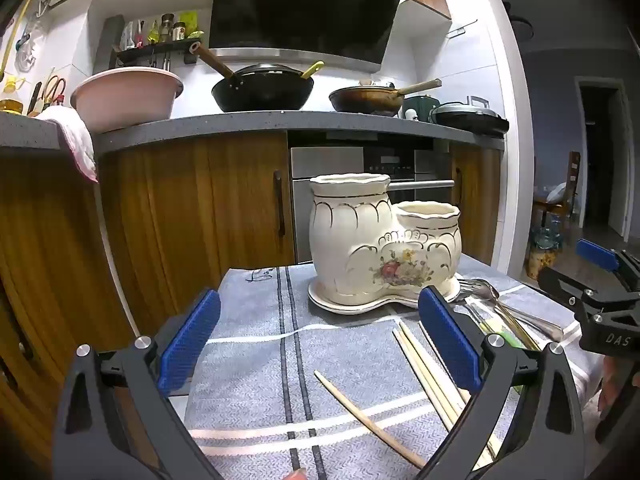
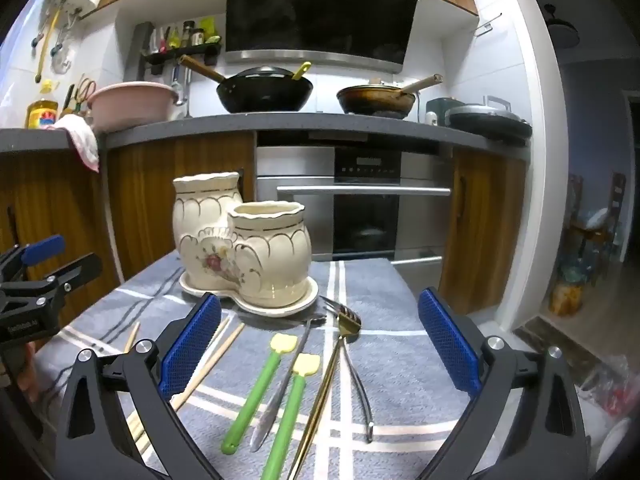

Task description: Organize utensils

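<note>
Both the left gripper (image 1: 320, 350) and right gripper (image 2: 320, 346) gape fully open, empty, above scattered chopsticks (image 1: 424, 372).

Home kitchen.
Wok (image 1: 262, 90) and frying pan (image 1: 366, 100) on the counter (image 1: 240, 122), range hood (image 1: 304, 4) above, probably a built-in oven (image 2: 364, 200) below.

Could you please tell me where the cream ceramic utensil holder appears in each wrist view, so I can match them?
Left wrist view: the utensil holder stands centre-right, beyond the chopsticks.
Right wrist view: it stands left of centre, behind the forks.
Shared landmark: the black wok on the counter.
</note>
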Motion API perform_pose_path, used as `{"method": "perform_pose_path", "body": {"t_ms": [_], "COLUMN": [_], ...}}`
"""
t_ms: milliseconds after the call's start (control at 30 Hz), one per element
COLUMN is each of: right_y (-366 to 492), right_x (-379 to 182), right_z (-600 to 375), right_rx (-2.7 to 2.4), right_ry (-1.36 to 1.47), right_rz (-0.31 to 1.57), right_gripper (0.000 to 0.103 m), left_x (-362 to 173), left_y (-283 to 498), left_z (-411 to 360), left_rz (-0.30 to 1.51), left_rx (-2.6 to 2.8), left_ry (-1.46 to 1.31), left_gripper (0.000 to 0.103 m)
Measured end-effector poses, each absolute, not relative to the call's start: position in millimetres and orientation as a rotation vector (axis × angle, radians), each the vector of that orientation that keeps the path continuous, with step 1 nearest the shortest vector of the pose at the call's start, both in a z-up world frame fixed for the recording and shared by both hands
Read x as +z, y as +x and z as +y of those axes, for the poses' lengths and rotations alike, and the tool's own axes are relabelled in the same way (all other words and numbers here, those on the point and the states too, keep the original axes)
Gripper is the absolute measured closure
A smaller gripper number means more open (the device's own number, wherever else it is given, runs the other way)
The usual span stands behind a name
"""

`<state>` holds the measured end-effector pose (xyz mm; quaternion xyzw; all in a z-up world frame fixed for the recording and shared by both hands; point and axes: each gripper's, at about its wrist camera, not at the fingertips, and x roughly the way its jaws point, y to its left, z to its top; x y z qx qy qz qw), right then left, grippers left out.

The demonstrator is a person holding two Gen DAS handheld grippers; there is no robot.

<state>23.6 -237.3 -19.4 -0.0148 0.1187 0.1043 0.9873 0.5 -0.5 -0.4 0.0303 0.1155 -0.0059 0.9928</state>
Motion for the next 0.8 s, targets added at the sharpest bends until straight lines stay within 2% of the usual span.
{"method": "perform_pose_path", "body": {"t_ms": [800], "right_y": [24.4], "right_x": [-21.0], "right_z": [-236.3], "right_rx": [0.208], "right_ry": [-0.025], "right_rz": [0.239], "right_gripper": [0.005], "left_x": [-2.5], "left_y": [4.8], "left_z": [2.5], "left_rz": [0.238], "left_rx": [-0.011], "left_ry": [0.062], "left_gripper": [0.005]}}
